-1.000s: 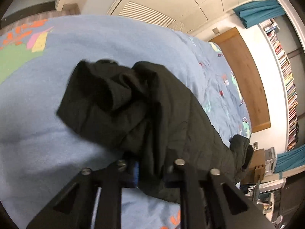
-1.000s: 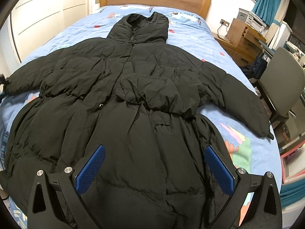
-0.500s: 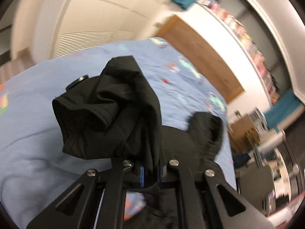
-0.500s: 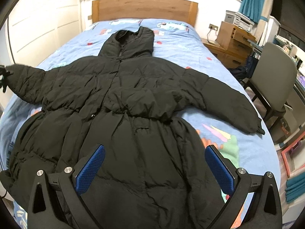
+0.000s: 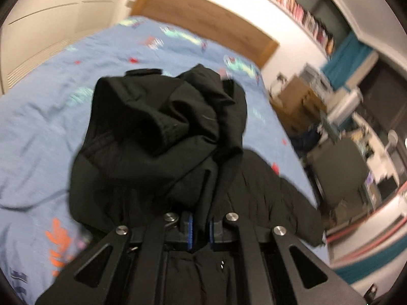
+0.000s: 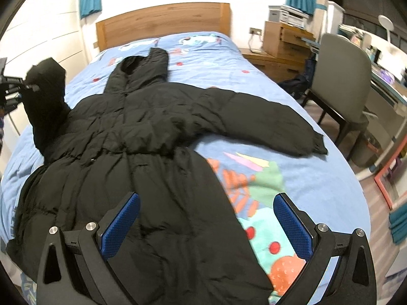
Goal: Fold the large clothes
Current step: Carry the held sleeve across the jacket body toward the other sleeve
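A long black puffer coat (image 6: 142,137) lies face up on the blue bed (image 6: 305,178), hood toward the wooden headboard. Its right sleeve (image 6: 267,124) stretches out flat toward the chair. Its left sleeve (image 6: 45,101) is lifted off the bed at the left edge of the right wrist view. My left gripper (image 5: 198,231) is shut on that sleeve's cuff (image 5: 157,132), which bunches up in front of its camera above the coat's body. My right gripper (image 6: 206,223) is open over the coat's hem, with nothing pinched between its blue pads (image 6: 119,226).
A grey chair (image 6: 340,76) and a desk stand to the right of the bed. A wooden nightstand (image 6: 282,43) sits by the headboard (image 6: 162,20). White wardrobe doors (image 6: 38,45) run along the left side.
My left gripper has lifted the sleeve cuff off the bed and swung it up and inward over the coat, rolling as it went. My right gripper has shifted rightward along the hem, still open.
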Motion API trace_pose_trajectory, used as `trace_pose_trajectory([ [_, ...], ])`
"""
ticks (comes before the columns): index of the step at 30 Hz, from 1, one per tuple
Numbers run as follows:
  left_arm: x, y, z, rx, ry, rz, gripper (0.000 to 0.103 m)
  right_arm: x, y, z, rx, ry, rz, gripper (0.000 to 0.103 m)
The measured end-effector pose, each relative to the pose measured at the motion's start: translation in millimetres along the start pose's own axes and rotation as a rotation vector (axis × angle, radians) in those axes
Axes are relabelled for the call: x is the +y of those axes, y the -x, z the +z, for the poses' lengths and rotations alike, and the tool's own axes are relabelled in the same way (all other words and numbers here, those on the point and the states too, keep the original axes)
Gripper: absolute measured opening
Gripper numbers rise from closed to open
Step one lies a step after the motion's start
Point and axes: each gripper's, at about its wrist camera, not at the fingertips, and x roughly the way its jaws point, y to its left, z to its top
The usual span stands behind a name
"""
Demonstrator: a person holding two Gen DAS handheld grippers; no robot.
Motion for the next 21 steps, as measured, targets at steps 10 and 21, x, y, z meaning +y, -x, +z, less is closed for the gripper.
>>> trace_pose_trajectory([
  [10,-35.3,-103.1,-81.9,0.203,-0.084,0.088,0.012,-37.2,-13.7,-11.1,0.035,-0.057,-0.022,0.103],
  [21,-54.0,-91.4,-99.1,0.250,-0.205,-0.007,0.044,-39.9,-14.9,-12.3,0.035,-0.062,-0.017,0.103],
])
